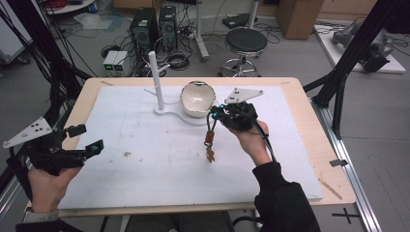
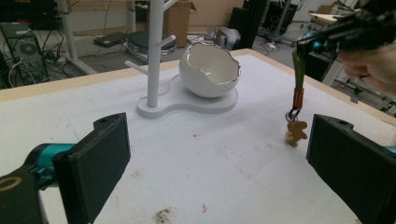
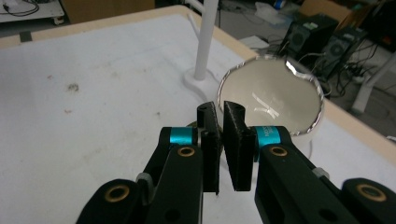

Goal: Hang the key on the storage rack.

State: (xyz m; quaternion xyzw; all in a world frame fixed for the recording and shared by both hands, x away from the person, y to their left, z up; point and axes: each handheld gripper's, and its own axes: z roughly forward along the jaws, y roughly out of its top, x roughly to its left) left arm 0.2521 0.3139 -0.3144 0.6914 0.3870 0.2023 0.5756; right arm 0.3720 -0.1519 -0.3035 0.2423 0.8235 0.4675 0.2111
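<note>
Keychain point(image 1: 210, 145) is dangling from my right hand-held gripper point(image 1: 212, 114), jaws pinching its strap, above open tabletop point(image 1: 145, 145) near the bowl point(image 1: 197, 98); my left hand-held gripper point(image 1: 87, 140) is gaping empty.

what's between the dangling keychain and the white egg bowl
Nothing visible. The keychain hangs by its strap from the shut right gripper, clear of the foam, and the space up to the bowl is bare. The peg stand sits off to one side.
</note>
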